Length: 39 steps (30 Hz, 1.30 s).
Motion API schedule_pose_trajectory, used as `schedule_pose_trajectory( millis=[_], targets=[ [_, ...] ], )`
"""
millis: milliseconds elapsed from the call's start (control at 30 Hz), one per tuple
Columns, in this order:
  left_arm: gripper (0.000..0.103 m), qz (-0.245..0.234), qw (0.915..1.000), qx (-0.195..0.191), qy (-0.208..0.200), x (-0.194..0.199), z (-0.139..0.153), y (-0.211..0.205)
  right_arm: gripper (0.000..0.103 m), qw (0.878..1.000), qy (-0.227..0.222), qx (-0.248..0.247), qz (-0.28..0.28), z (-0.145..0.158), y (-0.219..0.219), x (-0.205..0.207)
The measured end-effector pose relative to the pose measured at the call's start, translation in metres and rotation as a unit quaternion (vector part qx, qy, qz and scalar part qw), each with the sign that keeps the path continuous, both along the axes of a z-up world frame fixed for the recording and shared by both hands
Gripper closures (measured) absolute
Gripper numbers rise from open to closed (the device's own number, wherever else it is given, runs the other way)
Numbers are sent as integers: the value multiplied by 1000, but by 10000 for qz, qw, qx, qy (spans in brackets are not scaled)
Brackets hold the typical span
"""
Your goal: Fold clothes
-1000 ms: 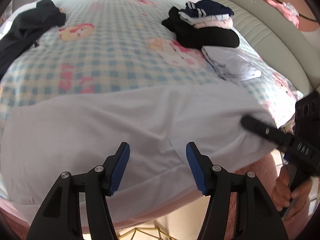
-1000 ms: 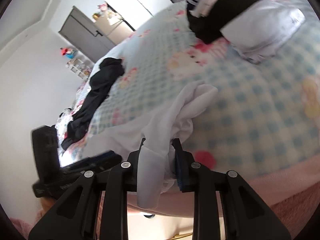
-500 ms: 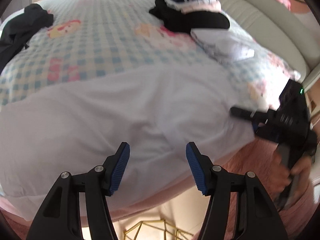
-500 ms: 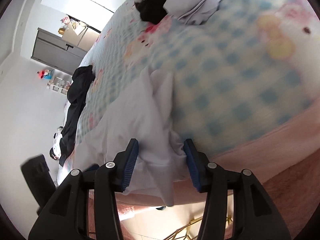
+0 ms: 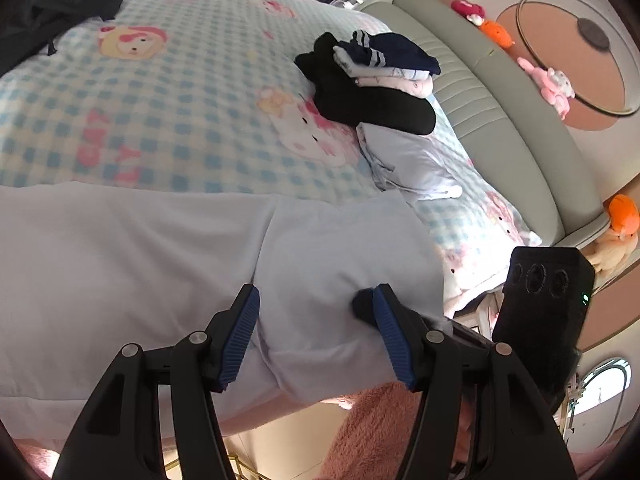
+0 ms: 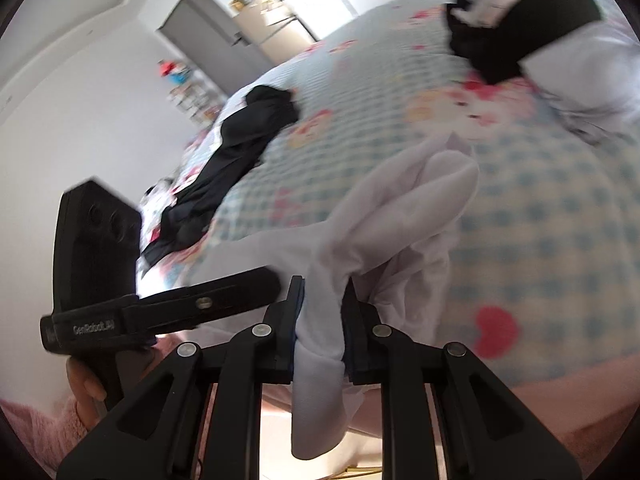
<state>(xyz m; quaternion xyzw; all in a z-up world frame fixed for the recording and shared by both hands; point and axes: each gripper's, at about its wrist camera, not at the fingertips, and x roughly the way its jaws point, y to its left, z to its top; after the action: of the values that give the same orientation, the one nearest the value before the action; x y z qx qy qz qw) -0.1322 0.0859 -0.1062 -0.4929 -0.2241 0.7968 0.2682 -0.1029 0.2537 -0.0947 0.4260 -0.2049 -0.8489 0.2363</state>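
A white garment (image 5: 140, 260) lies spread along the near edge of the checked bed sheet (image 5: 180, 92). My left gripper (image 5: 316, 308) hovers open just above its right part, with cloth below the pads but nothing pinched. My right gripper (image 6: 322, 296) is closing, and its pads press on a bunched fold of the white garment (image 6: 400, 208), whose end hangs down below the jaws. In the left wrist view the right gripper's black body (image 5: 544, 304) sits close beside my left one. In the right wrist view the left gripper (image 6: 224, 292) reaches in from the left, held by a hand.
A stack of folded clothes (image 5: 380, 72) and a folded white piece (image 5: 412, 160) lie near the padded headboard (image 5: 480, 80). A black garment (image 6: 240, 136) sprawls at the far side. A pink fluffy blanket (image 5: 380, 420) hangs at the bed's edge.
My right gripper opened half a second ago and has closed again on the bunched white cloth. It has come close beside my left gripper, which stayed open and rolled a little.
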Motion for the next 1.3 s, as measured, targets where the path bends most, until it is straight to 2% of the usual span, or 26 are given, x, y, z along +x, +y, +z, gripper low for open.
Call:
schedule_pose_trajectory(
  millis=[167,300,400,500,633,700,800,867,933,967,1100,1167,1233,1300],
  targets=[
    [41,198,9997,163,-21,3,7,-36,88,9972,183,255,674,5,-43,-5],
    [39,334,9980,516,-117,6,3,-66,87,9914,98,531,1189,-7,-84,-6],
    [37,532,9977,320,-265,8,-8,-79,82,9878,-175,572,1439,-20,-108,-4],
    [37,654,9969,132,-419,10,-23,-87,81,9900,-218,175,1386,-11,-100,5],
    [38,699,9964,246,-408,12,-31,-90,68,9923,-132,26,1230,5,-75,16],
    [38,719,9966,170,-366,12,-32,-88,65,9947,-129,-52,1015,11,-54,20],
    [38,663,9973,16,-329,11,-31,-83,65,9988,-111,-414,254,13,-15,19],
    [38,600,9975,134,-362,10,-31,-84,64,9991,-308,-180,-220,3,6,15],
    [38,519,9966,440,-468,11,-34,-86,62,9957,-735,495,-271,-16,2,5],
    [38,475,9955,621,-531,11,-37,-87,62,9941,-812,682,-226,-22,-2,3],
    [38,380,9951,753,-511,19,-38,-88,62,9918,-1102,641,-87,-43,-18,-3],
    [37,297,9958,665,-548,20,-39,-83,62,9918,-1081,679,-51,-45,-26,-4],
    [37,287,9975,397,-514,20,-39,-76,62,9916,-1071,726,54,-46,-34,-7],
    [42,262,9986,127,-445,19,-39,-68,62,9918,-1037,734,122,-45,-38,-6]
  ],
)
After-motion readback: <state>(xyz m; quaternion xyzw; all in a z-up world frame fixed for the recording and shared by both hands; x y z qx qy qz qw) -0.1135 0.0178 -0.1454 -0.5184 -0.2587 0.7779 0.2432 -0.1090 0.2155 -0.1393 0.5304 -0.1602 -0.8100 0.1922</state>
